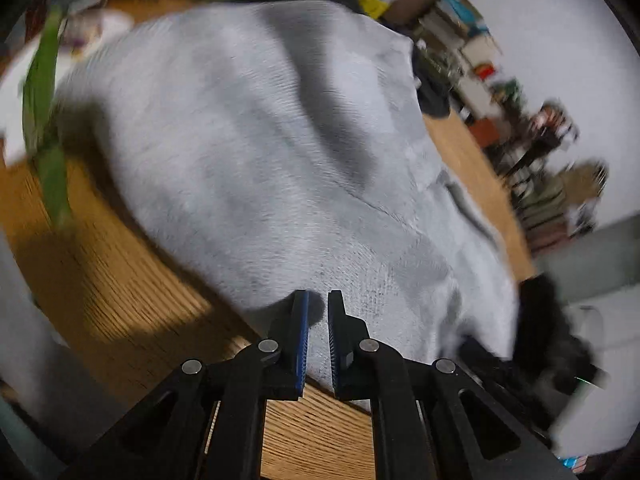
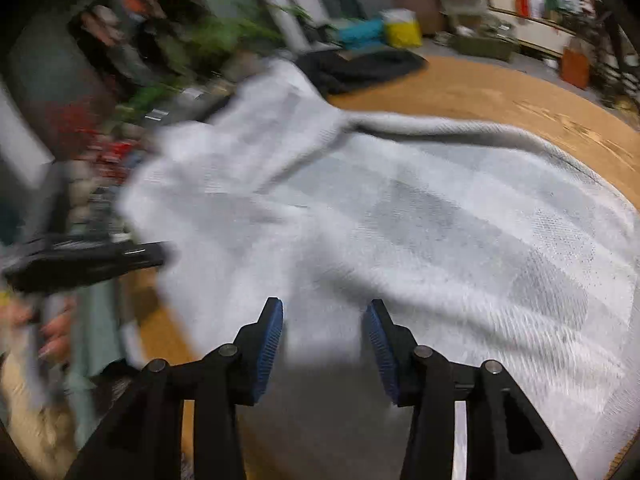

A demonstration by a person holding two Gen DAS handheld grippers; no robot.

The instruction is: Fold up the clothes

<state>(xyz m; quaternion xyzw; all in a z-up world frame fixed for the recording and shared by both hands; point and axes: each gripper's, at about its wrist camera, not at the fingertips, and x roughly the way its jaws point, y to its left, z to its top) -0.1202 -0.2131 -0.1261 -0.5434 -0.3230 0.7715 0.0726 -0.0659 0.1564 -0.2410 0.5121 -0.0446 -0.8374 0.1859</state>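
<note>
On the wooden table (image 1: 120, 304) your grey-white knitted garment (image 1: 256, 148) lies spread out, covering most of the board, with folds and ridges running across it. At the garment's near edge, your left gripper (image 1: 318, 308) has its blue-padded fingers drawn close together with a strip of the fabric pinched between them, right where the cloth meets the table edge. Over the garment's near part, your right gripper (image 2: 323, 316) has its fingers spread wide apart, with nothing between them but the fabric below; whether the pads touch the cloth cannot be told. Beyond the garment's far edge a dark piece of clothing (image 2: 360, 66) lies on the table. Both views are blurred.
</note>
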